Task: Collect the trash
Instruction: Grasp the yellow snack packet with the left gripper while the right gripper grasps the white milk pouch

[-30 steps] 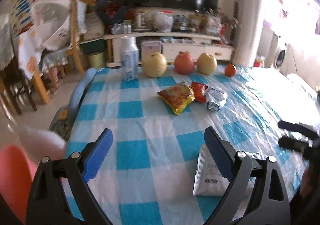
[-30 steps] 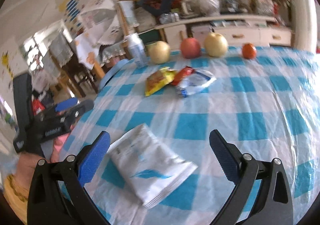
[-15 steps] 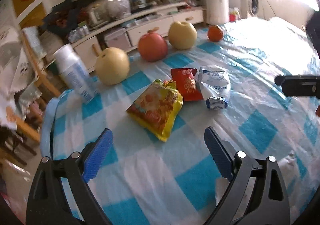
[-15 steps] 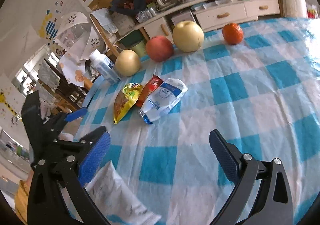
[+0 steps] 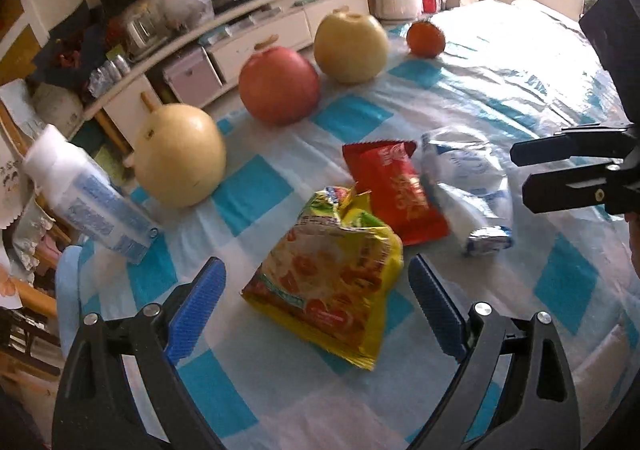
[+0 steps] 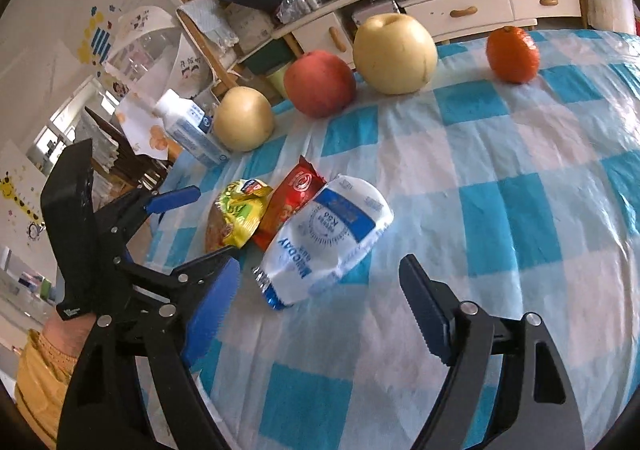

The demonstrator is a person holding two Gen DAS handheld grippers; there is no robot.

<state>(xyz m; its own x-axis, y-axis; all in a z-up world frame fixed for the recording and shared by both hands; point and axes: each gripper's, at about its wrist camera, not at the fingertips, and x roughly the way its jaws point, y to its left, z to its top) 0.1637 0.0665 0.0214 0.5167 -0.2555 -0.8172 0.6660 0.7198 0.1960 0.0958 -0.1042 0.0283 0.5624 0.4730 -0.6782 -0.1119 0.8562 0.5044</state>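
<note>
Part of the yellow snack bag [image 6: 236, 216] is hidden behind the left gripper in the right wrist view, and the print on the white wrapper [image 6: 334, 240] is only partly legible. The left gripper [image 5: 318, 308] is held wide open, with nothing between its blue pads, and the yellow snack bag [image 5: 336, 282] is seen lying between the fingertips on the checked tablecloth [image 5: 520, 90]. The right gripper [image 6: 320, 300] is likewise spread open and empty, just short of the white wrapper. The red packet [image 5: 396, 190] is wedged between the two, overlapped by both. A row of fruit and a white bottle [image 5: 86, 196] are seen beyond.
</note>
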